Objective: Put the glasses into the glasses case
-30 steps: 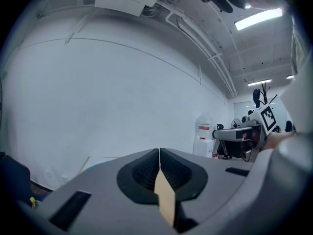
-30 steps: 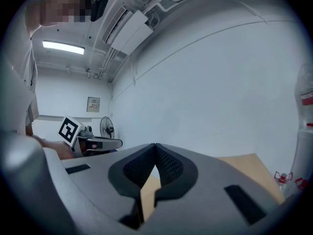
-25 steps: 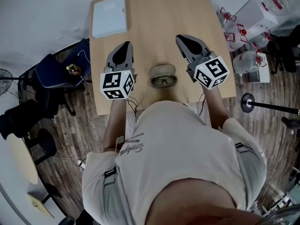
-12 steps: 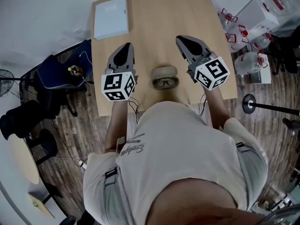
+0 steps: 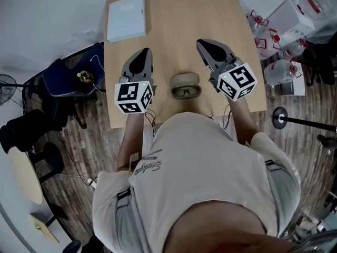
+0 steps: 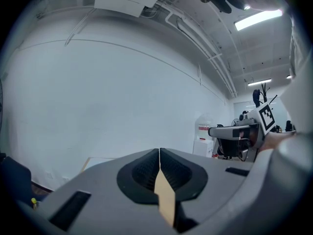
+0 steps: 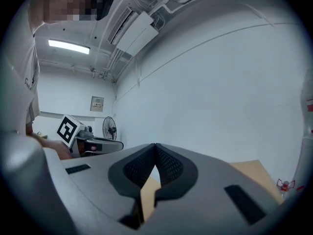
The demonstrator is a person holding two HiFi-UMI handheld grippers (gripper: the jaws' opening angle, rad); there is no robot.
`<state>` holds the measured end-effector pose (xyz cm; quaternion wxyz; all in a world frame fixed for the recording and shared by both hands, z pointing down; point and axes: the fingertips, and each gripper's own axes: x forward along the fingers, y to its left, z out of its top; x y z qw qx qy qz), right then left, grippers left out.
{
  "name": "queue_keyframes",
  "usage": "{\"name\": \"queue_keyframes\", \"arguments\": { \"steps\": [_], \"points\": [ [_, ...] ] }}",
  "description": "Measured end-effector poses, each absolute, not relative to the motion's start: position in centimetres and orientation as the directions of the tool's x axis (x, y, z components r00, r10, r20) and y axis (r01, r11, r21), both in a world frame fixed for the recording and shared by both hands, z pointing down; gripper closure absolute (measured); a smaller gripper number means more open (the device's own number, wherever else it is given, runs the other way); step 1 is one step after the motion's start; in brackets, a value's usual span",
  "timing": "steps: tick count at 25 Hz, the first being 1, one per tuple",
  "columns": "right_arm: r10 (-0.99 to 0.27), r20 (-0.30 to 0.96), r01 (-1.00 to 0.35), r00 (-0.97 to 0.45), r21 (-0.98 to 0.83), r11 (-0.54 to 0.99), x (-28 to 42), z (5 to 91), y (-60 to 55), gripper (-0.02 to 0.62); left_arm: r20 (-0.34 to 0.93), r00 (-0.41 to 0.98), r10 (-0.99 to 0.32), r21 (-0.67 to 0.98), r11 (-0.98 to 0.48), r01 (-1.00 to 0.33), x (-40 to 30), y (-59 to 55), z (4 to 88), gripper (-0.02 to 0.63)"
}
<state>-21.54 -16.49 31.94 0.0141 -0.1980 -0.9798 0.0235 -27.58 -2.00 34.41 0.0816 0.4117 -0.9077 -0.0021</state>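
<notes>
An open beige glasses case [image 5: 184,80] lies near the front edge of the wooden table [image 5: 174,25], and dark-framed glasses [image 5: 185,92] rest in its near half. My left gripper [image 5: 142,53] hovers left of the case, its jaws shut with nothing between them. To the right of the case is my right gripper [image 5: 202,42], also shut and empty. In the left gripper view the jaws of the left gripper [image 6: 159,150] meet and the right gripper's marker cube [image 6: 266,116] shows at far right. In the right gripper view the right gripper [image 7: 155,145] is closed at its tips.
A white flat box [image 5: 125,18] lies at the table's far left corner. Left of the table stands a blue chair [image 5: 66,82]; to the right are white containers with red caps [image 5: 274,38] and a stand base [image 5: 278,115] on the wood floor.
Both grippers have stayed almost still; the view has shifted only slightly. The glasses and the case are where they were.
</notes>
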Motion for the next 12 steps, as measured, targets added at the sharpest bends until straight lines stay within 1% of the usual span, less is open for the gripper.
{"name": "queue_keyframes", "arguments": {
  "steps": [7,12],
  "points": [
    [0.389,0.027,0.388,-0.921,-0.049,0.920,-20.92,32.29,-16.31,0.600,0.138,-0.647,-0.750,0.072,0.659,-0.749,-26.79,-1.73,34.24,0.589],
    [0.401,-0.003,0.398,-0.916,-0.118,0.910,-20.60,31.70,-16.37,0.600,0.138,-0.654,-0.744,0.088,0.667,-0.740,-26.88,-1.10,34.55,0.589]
  ]
}}
